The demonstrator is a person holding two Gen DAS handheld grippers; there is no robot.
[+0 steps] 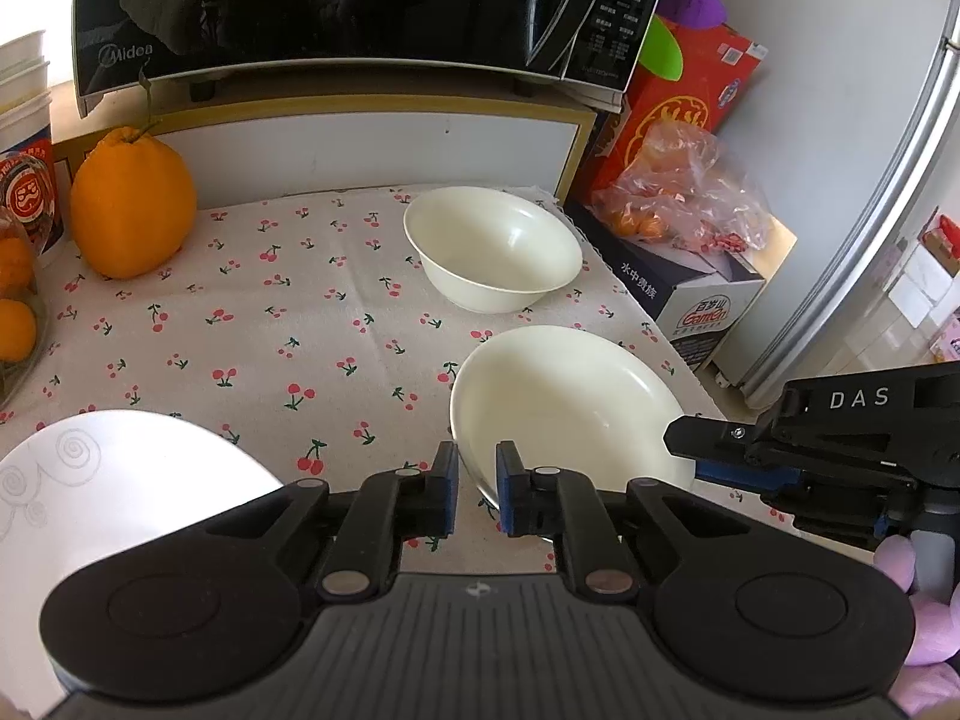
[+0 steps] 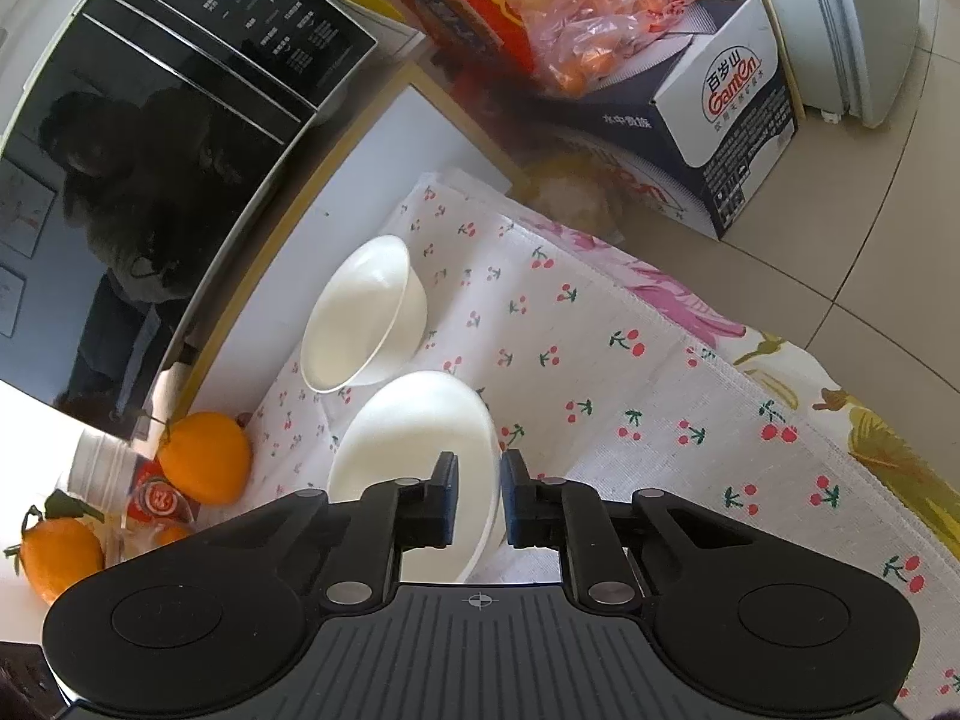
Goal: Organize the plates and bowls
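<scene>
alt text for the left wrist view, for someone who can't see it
The left gripper is shut on the near rim of a shallow cream bowl on a cherry-print tablecloth, while the right gripper pinches its right rim. Behind stand a deeper cream bowl, a large orange citrus fruit and a black microwave.

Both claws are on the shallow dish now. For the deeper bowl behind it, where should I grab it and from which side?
Take the deeper bowl by its thin flared rim, one pad inside and one outside the wall. It stands upright and apart from the shallow dish, so its near rim looks reachable; I would come from above on the side facing the cherry-print cloth, away from the cabinet behind.
</scene>
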